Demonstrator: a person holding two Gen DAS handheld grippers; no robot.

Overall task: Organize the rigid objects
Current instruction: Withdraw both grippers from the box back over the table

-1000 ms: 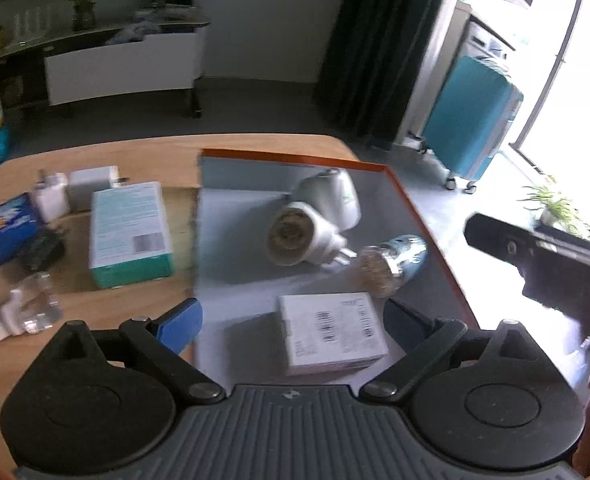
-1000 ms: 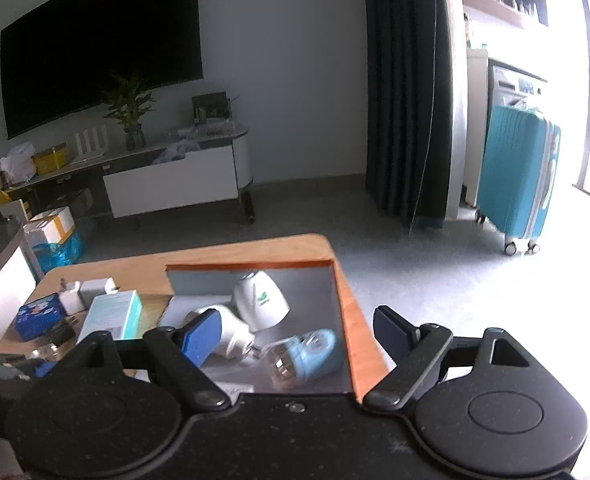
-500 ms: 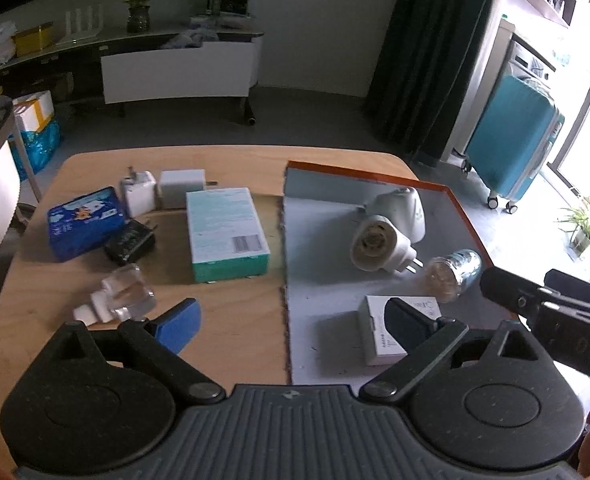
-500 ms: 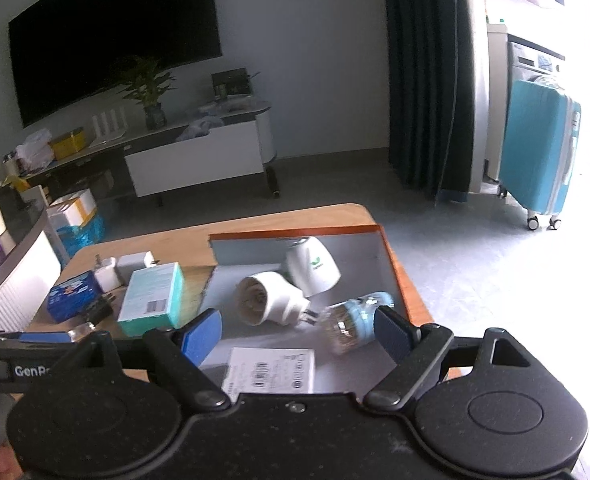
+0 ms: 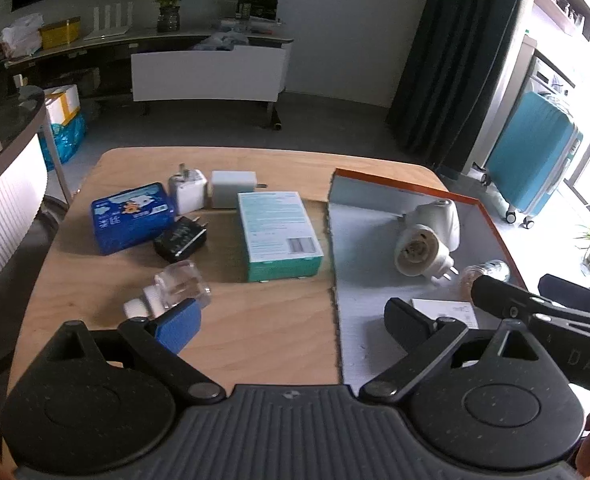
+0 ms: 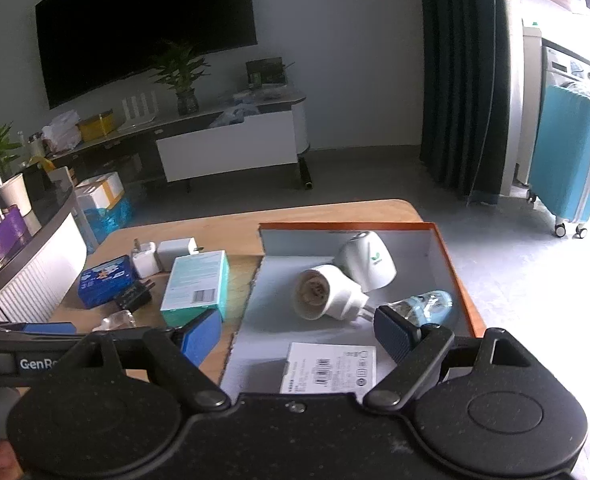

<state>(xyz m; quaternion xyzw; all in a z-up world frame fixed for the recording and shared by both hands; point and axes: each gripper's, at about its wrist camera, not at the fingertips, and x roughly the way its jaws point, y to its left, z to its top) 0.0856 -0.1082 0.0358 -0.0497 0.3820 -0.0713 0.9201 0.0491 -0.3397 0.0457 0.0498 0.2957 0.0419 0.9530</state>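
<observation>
An orange-rimmed box lid (image 5: 379,280) (image 6: 451,264) with a grey inside lies on the right of the wooden table (image 5: 255,332). In it are two white plug-in devices (image 5: 427,240) (image 6: 343,280), a blue-capped clear bottle (image 6: 423,306) and a flat white box (image 6: 331,368). Left of it lie a teal box (image 5: 277,232) (image 6: 197,284), a blue tin (image 5: 131,216), two white chargers (image 5: 207,190), a black charger (image 5: 180,238) and a clear bottle (image 5: 171,292). My left gripper (image 5: 291,324) stands open and empty over the table's near edge. My right gripper (image 6: 297,332) is open and empty above the lid.
A teal suitcase (image 6: 571,168) stands on the floor at the right. A white and dark TV cabinet (image 6: 223,140) runs along the back wall. A curved white counter (image 5: 3,200) stands left of the table. The right gripper's side (image 5: 543,312) crosses the left wrist view.
Both grippers have drawn back and to the left, so more of the table and the loose items left of the lid come into view. Their jaws stay wide apart and empty.
</observation>
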